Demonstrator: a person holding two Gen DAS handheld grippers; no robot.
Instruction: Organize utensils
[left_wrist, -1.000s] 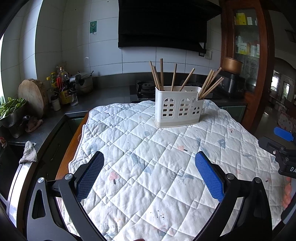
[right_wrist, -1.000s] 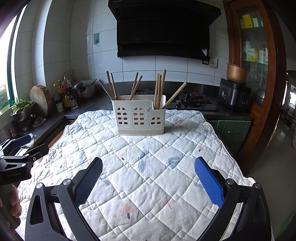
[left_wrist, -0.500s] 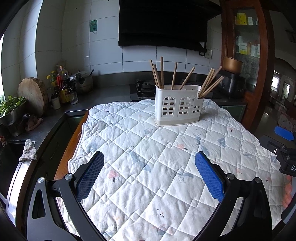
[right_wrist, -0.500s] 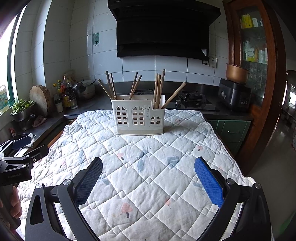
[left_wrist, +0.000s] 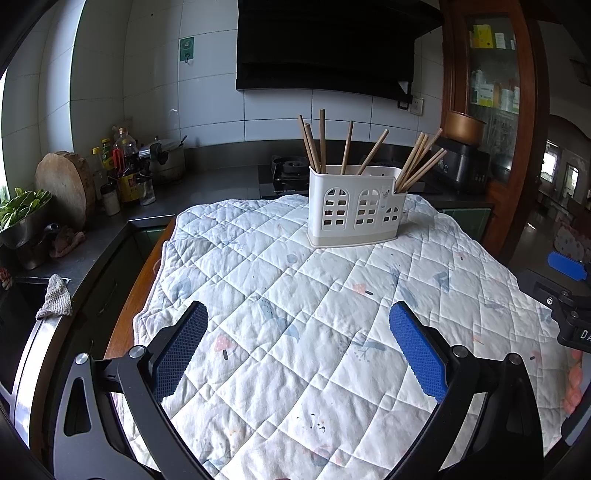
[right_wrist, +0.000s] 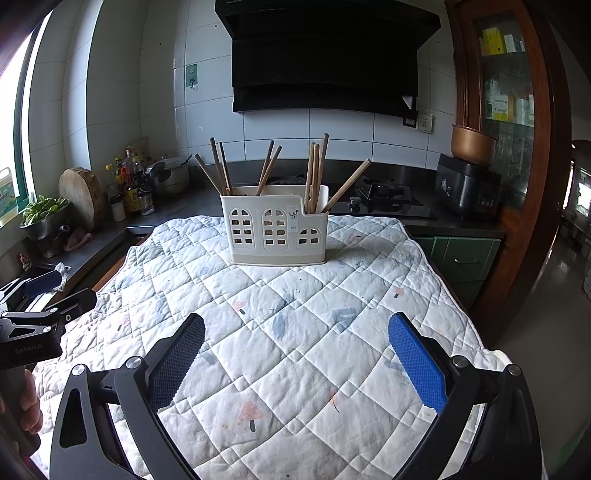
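A cream plastic utensil holder (left_wrist: 354, 206) with arched cut-outs stands upright at the far side of the quilted table cover (left_wrist: 295, 314); it also shows in the right wrist view (right_wrist: 275, 229). Several wooden chopsticks (left_wrist: 419, 162) stand in its compartments, leaning outward (right_wrist: 314, 173). My left gripper (left_wrist: 295, 332) is open and empty, well short of the holder. My right gripper (right_wrist: 295, 343) is open and empty, also well short of it. Each gripper shows at the edge of the other's view (left_wrist: 565, 295) (right_wrist: 33, 314).
A dark counter (left_wrist: 207, 184) runs behind and to the left with bottles (left_wrist: 125, 166), a pot, a round wooden board (left_wrist: 66, 184) and a bowl of greens (left_wrist: 18, 218). A stove (right_wrist: 384, 195) and rice cooker (right_wrist: 469, 184) stand at the back right. A wooden cabinet (right_wrist: 517, 110) stands at the right.
Both grippers have drawn back slightly from the holder; the views have shifted a little. Both stay open and empty.
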